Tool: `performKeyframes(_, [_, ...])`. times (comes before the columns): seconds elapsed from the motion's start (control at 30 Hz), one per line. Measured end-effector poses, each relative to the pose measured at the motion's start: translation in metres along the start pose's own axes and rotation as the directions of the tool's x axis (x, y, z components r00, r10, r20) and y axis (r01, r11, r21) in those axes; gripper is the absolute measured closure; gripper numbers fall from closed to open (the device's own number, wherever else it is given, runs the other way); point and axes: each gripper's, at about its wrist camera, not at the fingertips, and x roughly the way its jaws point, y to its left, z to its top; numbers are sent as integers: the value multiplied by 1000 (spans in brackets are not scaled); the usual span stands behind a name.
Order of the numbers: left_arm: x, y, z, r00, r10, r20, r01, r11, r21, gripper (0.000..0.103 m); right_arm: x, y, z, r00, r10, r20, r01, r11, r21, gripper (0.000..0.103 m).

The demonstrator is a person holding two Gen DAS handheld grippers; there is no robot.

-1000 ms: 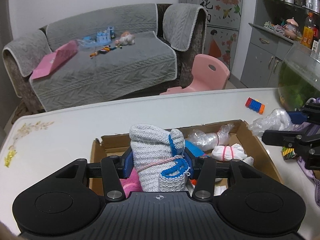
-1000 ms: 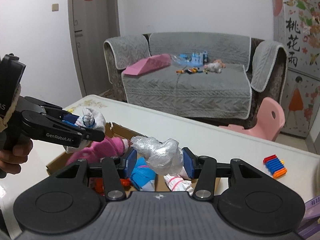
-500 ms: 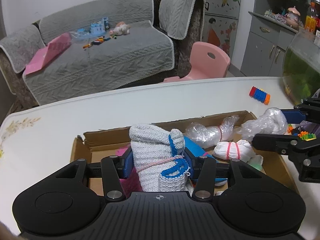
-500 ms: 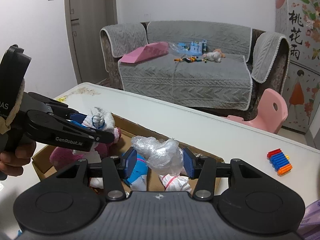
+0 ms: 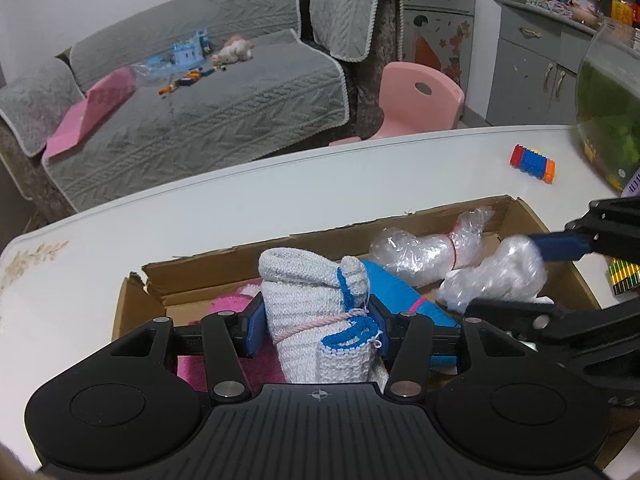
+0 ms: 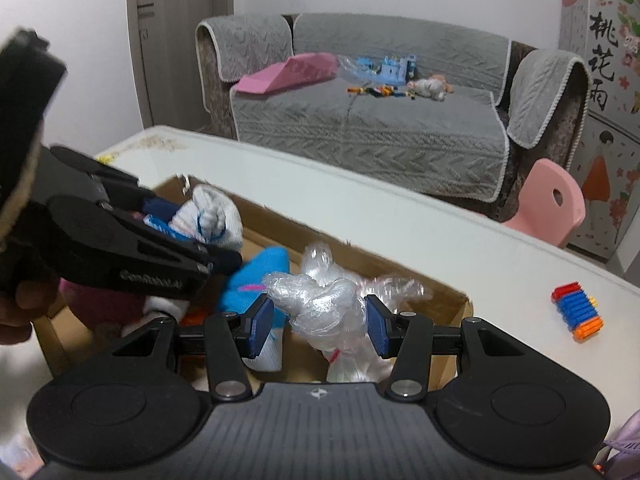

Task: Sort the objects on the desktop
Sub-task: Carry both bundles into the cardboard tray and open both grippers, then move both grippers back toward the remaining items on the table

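My left gripper (image 5: 316, 320) is shut on a rolled white knit cloth with blue trim (image 5: 316, 312), held over the left part of an open cardboard box (image 5: 400, 224). My right gripper (image 6: 318, 322) is shut on a crumpled clear plastic bag (image 6: 320, 304) over the box's right part (image 6: 400, 268); the bag also shows in the left wrist view (image 5: 496, 276). In the box lie another tied plastic bag (image 5: 416, 252), a blue roll (image 5: 396, 292) and a pink fuzzy item (image 5: 232, 304).
A stack of red, blue and orange bricks (image 5: 532, 162) lies on the white table right of the box. A glass fish bowl (image 5: 608, 104) stands at the far right edge. A small striped block (image 5: 624, 278) sits beside the box. A sofa and pink chair stand beyond the table.
Both grippers have moved lower and further over the box, each keeping hold of its item. The right gripper has come closer to the left one.
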Motion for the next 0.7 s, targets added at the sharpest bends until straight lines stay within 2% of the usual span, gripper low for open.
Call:
performKeyframes(0.1, [-2,-1,-1,1000,3,6,-3,1000,6,41,0,0,-3,1000,-5,-3,5,1000,-1,55])
performKeyframes(0.2, [-10,-7,-3,999,20,43,-21,999,29,23,-4,2,-2,1000,-8,4,8,1000,4,52])
performKeyframes(0.37, [-24,-15,-3,997,19,77,-24,998,60,20,-11,7,1,1000,-23,13,24,1000,-16,50])
performKeyframes(0.53, [-49,-6,-8,994,17,105,-20,999,34,18,-29,6,2,998,-35,44,35,999,-13,48])
performKeyframes(0.7, [-96,15,-33,986,8,164,-9,1000,2,14,-66,6,-3,994,-48,101,49,999,-11,46])
